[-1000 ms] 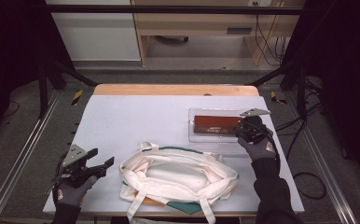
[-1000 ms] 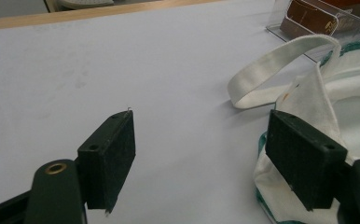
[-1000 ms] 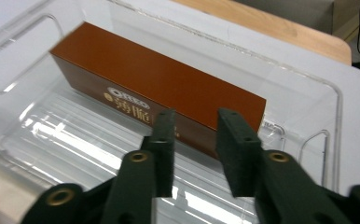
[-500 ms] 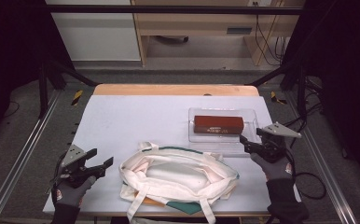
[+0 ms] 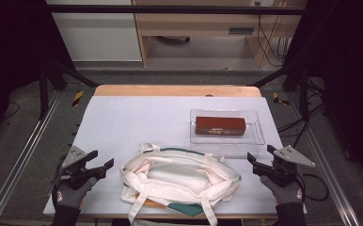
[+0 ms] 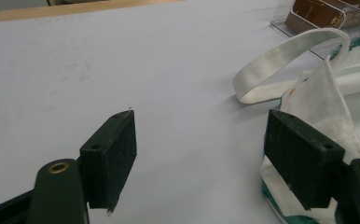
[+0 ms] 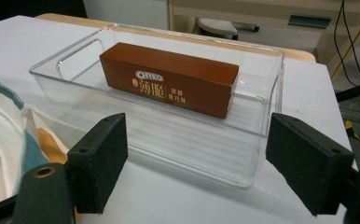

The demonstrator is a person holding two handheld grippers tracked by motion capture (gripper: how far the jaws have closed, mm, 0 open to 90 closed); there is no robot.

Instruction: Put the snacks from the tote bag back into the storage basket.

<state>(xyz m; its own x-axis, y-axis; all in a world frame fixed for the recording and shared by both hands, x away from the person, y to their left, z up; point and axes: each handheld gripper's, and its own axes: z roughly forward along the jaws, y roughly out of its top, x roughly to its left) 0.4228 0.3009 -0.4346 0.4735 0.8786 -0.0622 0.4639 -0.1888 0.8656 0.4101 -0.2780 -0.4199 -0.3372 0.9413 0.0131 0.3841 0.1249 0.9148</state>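
Resting beside the tote bag point(image 5: 179, 178), the left tool point(image 5: 91, 165) and right tool point(image 5: 260, 167) both hang spread and empty. Behind the bag, a brown box point(image 5: 220, 125) lies in a clear tray point(image 5: 259, 134). Any reach risks snagging the bag's loose handle point(image 6: 285, 58) and dragging it.

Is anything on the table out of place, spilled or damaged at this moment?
Nothing stands out. The brown box lies flat inside the clear tray, and the cloth bag sits open at the table's near edge, slightly rumpled. Both grippers, left and right, are open and hold nothing.
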